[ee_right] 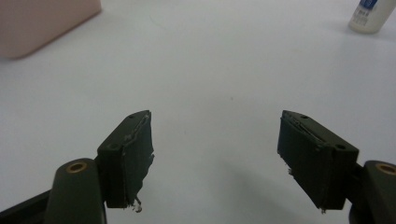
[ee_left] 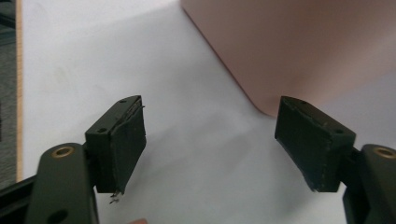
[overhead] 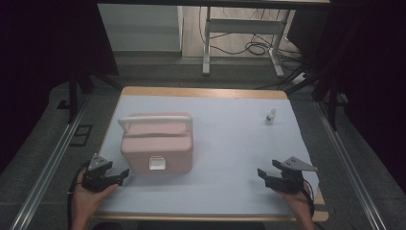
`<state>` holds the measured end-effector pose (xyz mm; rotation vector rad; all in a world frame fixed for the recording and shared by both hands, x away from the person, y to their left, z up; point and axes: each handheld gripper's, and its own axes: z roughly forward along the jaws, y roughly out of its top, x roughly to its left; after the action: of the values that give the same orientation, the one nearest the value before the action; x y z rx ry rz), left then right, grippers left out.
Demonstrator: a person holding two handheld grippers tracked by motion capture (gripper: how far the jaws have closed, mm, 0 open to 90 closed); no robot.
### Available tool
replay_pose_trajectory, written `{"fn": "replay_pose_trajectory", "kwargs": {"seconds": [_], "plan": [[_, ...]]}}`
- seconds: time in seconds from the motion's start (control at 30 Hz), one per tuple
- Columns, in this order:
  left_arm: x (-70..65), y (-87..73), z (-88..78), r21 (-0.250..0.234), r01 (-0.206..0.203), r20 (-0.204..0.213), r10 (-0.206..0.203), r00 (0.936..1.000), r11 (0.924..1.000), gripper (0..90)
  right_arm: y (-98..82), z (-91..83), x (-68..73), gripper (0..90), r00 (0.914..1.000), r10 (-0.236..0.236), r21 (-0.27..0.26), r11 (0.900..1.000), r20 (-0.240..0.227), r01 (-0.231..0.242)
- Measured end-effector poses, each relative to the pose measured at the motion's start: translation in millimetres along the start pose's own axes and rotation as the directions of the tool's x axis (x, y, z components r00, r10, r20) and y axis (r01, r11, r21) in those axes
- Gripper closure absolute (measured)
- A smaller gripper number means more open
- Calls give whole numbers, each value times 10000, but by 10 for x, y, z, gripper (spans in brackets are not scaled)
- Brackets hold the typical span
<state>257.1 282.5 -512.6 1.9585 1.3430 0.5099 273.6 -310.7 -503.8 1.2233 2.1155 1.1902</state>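
A pink box [overhead: 156, 146] with a white handle and a white front latch stands on the left half of the white table cover [overhead: 225, 143]. My left gripper [overhead: 123, 175] rests low at the front left, just off the box's near left corner [ee_left: 280, 56], jaws wide open and empty [ee_left: 210, 142]. At the front right my right gripper [overhead: 262, 173] is held by a hand, open with nothing between its jaws [ee_right: 215, 154]. A small white bottle [overhead: 271, 116] stands at the back right; it also appears far off in the right gripper view, bottle [ee_right: 369, 16].
The wooden table edge [overhead: 206, 92] frames the white cover. Metal rails [overhead: 48, 167] run along both sides of the table. Beyond the table a white desk frame [overhead: 239, 28] and cables lie on the floor.
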Motion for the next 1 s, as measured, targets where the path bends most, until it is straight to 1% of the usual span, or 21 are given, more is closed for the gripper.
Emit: {"fn": "replay_pose_trajectory", "kwargs": {"seconds": [0.07,0.13,0.17,0.23,0.27,0.3,0.33,0.4,0.47,0.5,0.6,0.63,0.7,0.73,0.77,0.8,0.83,0.87,0.9,0.93,1.0], "plan": [[-3,0,0,-38,12,51,-11,10000,10000,268,-14,13,-17,270,10000,15,148,9999,-89,-14],[-14,-7,0,-87,34,91,-34,10000,10000,283,-29,25,-28,324,9997,179,160,9997,-138,-177],[-17,-11,4,-100,15,138,-13,9999,9999,287,-32,15,-9,347,9998,77,-20,10000,-178,-77],[-17,-21,15,-102,-23,83,23,10000,9999,294,-29,13,3,347,9998,-11,-56,10000,-203,10],[-17,-12,26,-106,-63,52,63,10000,9999,317,-23,5,16,363,9992,-138,-83,9999,-383,135],[-17,-12,26,-106,-63,52,63,10000,9999,329,-23,5,16,363,9992,-138,-83,9999,-383,135],[-31,-3,28,-131,-144,54,144,9999,9998,344,-7,-7,24,391,9985,-256,-235,9994,-483,245],[-35,0,20,-141,-138,67,139,9999,9998,353,10,-18,31,416,9982,-328,-282,9991,-511,314],[-32,6,-8,-262,16,209,-11,9998,9997,378,30,-37,46,451,9971,-424,-379,9985,-636,401],[-26,9,-14,-365,146,223,-138,9997,9992,395,28,-43,45,457,9963,-323,-381,9988,-803,293],[-14,21,1,-383,246,99,-242,9997,9990,480,-15,-43,-8,479,9950,-8,-354,9994,-997,-27],[-15,24,13,-389,262,75,-260,9996,9989,480,-15,-43,-8,479,9950,-8,-354,9994,-997,-27],[-30,38,33,-329,247,-212,-254,9995,9992,535,-24,-41,-25,476,9952,-73,-422,9991,-979,31],[-27,44,30,-293,299,-413,-311,9987,9991,598,-28,-39,-34,468,9960,-135,-437,9990,-887,97],[-27,44,30,-293,299,-413,-311,9987,9991,630,-28,-39,-34,468,9960,-135,-437,9990,-887,97],[-19,39,18,-320,391,-457,-405,9981,9987,630,-32,-37,-34,468,9963,-117,-411,9991,-853,82],[-11,29,2,-392,506,-510,-526,9973,9979,670,-36,-33,-33,467,9960,-109,-354,9993,-889,78],[2,10,-31,-460,619,-532,-643,9965,9970,757,-49,-24,-30,466,9961,-153,-275,9995,-868,130],[2,10,-31,-460,619,-532,-643,9965,9970,799,-49,-24,-30,466,9961,-153,-275,9995,-868,130],[6,3,-40,-441,591,-546,-614,9966,9973,799,-54,-21,-34,465,9963,-150,-227,9997,-849,131],[11,-3,-45,-391,566,-509,-586,9970,9976,860,-57,-23,-51,465,9967,-102,-229,9997,-800,84]]}}
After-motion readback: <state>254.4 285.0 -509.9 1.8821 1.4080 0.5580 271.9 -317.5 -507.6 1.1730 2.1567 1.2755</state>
